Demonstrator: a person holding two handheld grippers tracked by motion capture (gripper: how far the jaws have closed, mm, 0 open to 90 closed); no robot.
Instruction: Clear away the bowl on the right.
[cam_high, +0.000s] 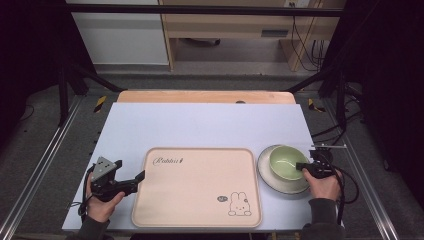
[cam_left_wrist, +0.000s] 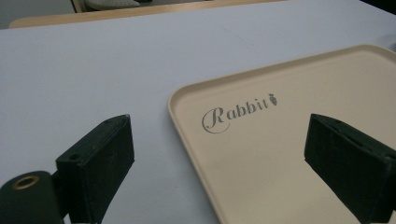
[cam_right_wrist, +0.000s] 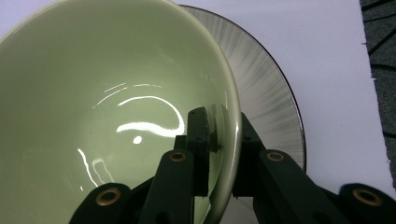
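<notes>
Gleaming pale-green bowl (cam_right_wrist: 116, 107) (glossy inside) pinched by right tongs (cam_right_wrist: 219, 135)

On the table (cam_high: 200, 120): tray (cam_high: 197, 187) in the middle, near the front edge. Right of the tray, just beside it: plate (cam_high: 282, 184). On the plate: bowl (cam_high: 287, 161). At the bowl's right rim: right gripper (cam_high: 301, 165), one jaw inside the wall, the other outside, pressed on it. Left of the tray: left gripper (cam_high: 141, 176), tips at the tray's left edge, jaws set wide apart, one over the bare table, one over the tray. Behind the table: floor and a cabinet (cam_high: 230, 25).
</notes>
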